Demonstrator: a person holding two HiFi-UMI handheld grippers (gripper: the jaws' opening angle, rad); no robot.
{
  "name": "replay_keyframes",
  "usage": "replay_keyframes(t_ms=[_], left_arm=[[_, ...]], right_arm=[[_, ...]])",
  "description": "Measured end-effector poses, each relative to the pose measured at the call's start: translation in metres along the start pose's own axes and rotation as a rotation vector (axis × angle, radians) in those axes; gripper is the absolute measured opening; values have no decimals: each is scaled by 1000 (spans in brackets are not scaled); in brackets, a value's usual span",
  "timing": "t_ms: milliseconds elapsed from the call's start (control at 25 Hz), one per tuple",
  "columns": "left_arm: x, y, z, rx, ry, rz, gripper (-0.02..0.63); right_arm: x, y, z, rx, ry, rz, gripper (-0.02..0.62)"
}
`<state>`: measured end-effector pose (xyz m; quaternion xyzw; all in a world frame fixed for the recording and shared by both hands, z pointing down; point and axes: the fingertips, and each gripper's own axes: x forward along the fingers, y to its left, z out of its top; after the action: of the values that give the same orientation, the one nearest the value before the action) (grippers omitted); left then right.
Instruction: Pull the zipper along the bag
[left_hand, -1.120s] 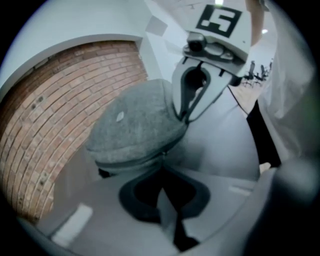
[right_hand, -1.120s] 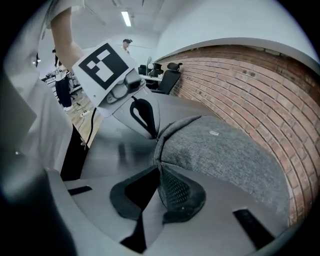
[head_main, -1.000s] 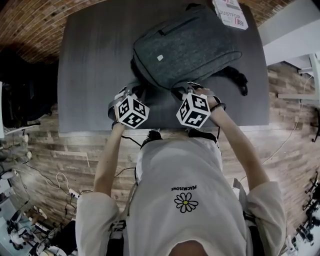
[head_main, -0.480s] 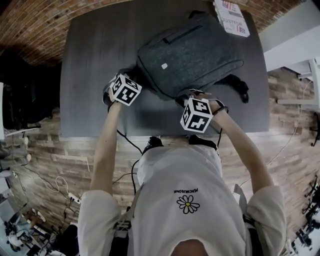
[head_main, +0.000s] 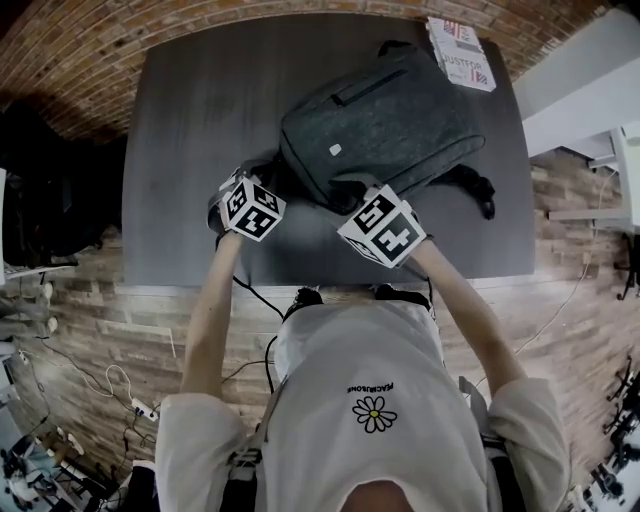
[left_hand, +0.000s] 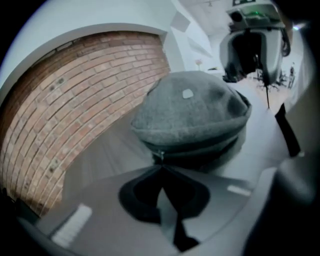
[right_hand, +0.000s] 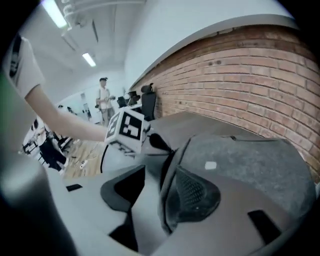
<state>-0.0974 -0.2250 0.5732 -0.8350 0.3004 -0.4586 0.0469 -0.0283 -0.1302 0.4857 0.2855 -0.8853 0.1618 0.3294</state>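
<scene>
The grey fabric backpack (head_main: 385, 125) lies flat on the dark grey tabletop (head_main: 200, 110), toward its far right part. The left tongs (left_hand: 161, 166) are pressed together on the small metal zipper pull (left_hand: 160, 154) at the backpack's near left edge. The right tongs (right_hand: 161, 171) (held over the backpack's near side) have just been opening and now stand apart. The backpack's rim shows in the gap, with neither pad pressing on it.
</scene>
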Motion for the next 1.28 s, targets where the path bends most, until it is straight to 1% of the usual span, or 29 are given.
replay_keyframes(t_ms=[40, 80, 120, 160, 200, 280, 320, 360, 480, 600, 680, 800, 960, 1160, 1280], left_arm=[[0, 0, 1, 1, -4, 1, 0], [0, 0, 0, 5, -6, 0, 0], [0, 0, 0, 9, -7, -1, 0], [0, -1, -1, 11, -7, -4, 0], [0, -1, -2, 12, -6, -7, 0], [1, -3, -4, 13, -6, -13, 0], [1, -4, -5, 14, -7, -13, 0], [2, -4, -5, 13, -10, -12, 0], [2, -2, -4, 26, -17, 4, 0], [0, -4, -2, 106, -10, 9, 3], [-2, -5, -2, 134, -13, 9, 6], [-6, -3, -2, 111, -22, 12, 12], [-6, -8, 5, 114, -22, 0, 21], [10, -10, 16, 64, -35, -8, 18], [22, -17, 33, 103, -49, -23, 17]], right_arm=[[15, -2, 11, 16, -5, -17, 218], [34, -5, 16, 15, 18, -43, 244], [54, -10, 17, 5, 55, -82, 228], [72, -17, 15, -8, 102, -132, 204], [85, -25, 11, -24, 155, -190, 194], [99, -36, 3, -67, 257, -288, 164], [101, -39, 0, -83, 293, -312, 162], [102, -40, -2, -91, 313, -318, 150], [100, -38, -4, -94, 313, -278, 75], [91, -28, -7, -129, 295, -226, 32], [84, -22, -12, -159, 298, -204, 26], [71, -9, -24, -197, 310, -149, 23], [47, 11, -42, -277, 308, -72, 23], [13, 37, -76, -331, 348, 98, 21], [-12, 49, -100, -342, 363, 139, 21]])
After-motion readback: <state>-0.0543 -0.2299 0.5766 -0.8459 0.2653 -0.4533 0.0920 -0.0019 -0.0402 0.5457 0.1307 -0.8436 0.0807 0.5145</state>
